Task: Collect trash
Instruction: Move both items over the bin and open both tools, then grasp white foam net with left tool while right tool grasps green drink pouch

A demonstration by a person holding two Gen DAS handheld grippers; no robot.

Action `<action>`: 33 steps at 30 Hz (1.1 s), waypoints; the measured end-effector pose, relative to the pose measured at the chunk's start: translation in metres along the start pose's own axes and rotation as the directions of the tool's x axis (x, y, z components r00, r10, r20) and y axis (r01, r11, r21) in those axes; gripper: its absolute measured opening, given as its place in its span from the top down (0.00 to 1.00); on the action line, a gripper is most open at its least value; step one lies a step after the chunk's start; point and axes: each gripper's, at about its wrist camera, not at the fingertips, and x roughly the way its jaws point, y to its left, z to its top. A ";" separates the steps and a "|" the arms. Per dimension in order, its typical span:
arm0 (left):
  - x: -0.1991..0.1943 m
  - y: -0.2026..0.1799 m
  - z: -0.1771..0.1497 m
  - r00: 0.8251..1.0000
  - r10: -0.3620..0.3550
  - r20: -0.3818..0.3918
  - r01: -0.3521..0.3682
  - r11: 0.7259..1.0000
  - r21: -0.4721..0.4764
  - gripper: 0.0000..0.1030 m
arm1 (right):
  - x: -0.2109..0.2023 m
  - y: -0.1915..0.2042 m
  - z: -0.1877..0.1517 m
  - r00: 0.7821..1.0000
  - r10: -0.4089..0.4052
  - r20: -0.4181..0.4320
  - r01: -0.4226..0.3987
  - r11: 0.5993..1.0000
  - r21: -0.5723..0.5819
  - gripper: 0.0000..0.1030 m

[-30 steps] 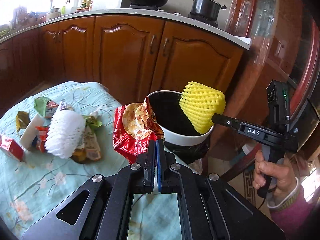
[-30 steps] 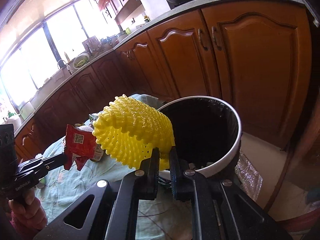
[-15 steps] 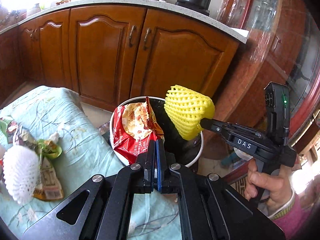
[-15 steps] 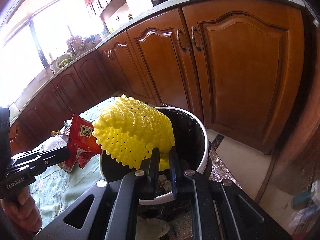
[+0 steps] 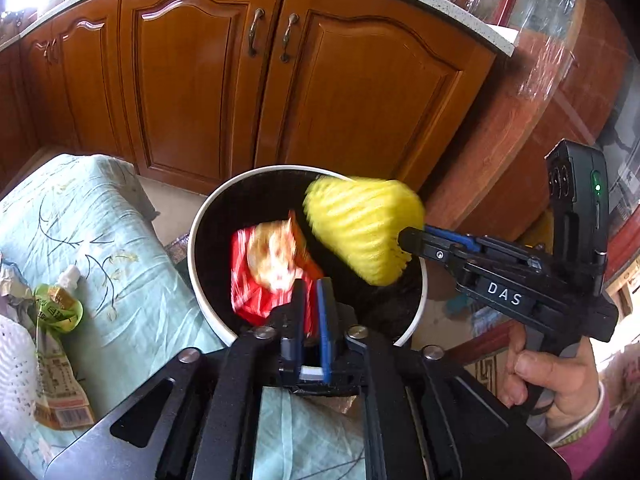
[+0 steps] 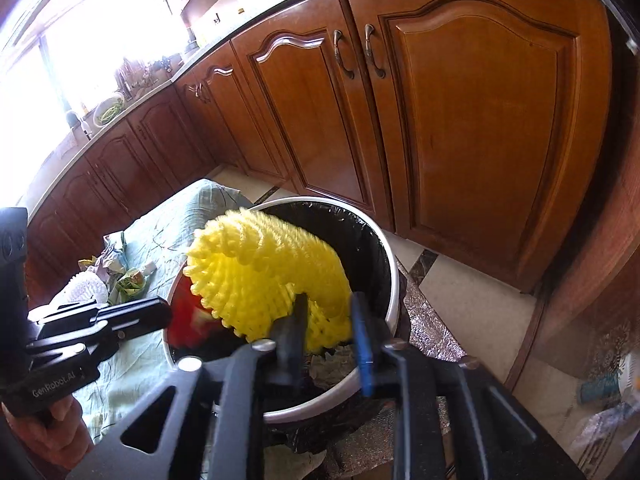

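Note:
A white-rimmed bin with a black liner stands beside the table, right under both grippers. My left gripper is over its near rim, jaws opening. The red snack wrapper is blurred, hanging into the bin mouth with only its lower edge still between the fingers. My right gripper is also opening, with a wide gap. The yellow foam net leans on the left finger, loose from the blue pad. The left wrist view shows the right gripper at the net above the bin's far side.
To the left, a table under a teal cloth carries more trash: a green pouch and a white foam net. Wooden cabinet doors stand close behind the bin. A person's hand holds the right gripper's handle.
Both grippers moved from the table's edge to over the bin. Their jaws, shut on the wrapper and the net before, have parted, and both items now blur downward.

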 end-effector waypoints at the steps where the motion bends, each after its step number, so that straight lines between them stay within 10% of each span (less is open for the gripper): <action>1: 0.000 -0.001 0.000 1.000 0.009 0.003 -0.009 1.000 0.001 0.76 | -0.001 0.000 0.000 1.000 0.004 0.007 -0.004 1.000 0.002 0.58; 9: -0.024 0.013 -0.015 0.998 0.023 0.058 -0.020 0.998 -0.056 0.65 | -0.016 -0.002 -0.009 0.997 0.038 0.065 -0.040 0.999 0.031 0.43; 14: -0.058 0.030 -0.044 0.989 0.077 0.124 -0.063 0.992 -0.111 0.49 | -0.023 0.013 -0.018 0.993 0.077 0.086 -0.082 0.995 0.053 0.15; 33: -0.156 0.119 -0.138 0.938 0.284 0.201 -0.198 0.911 -0.362 0.42 | -0.016 0.124 -0.064 0.966 0.258 0.020 -0.257 0.965 -0.052 0.10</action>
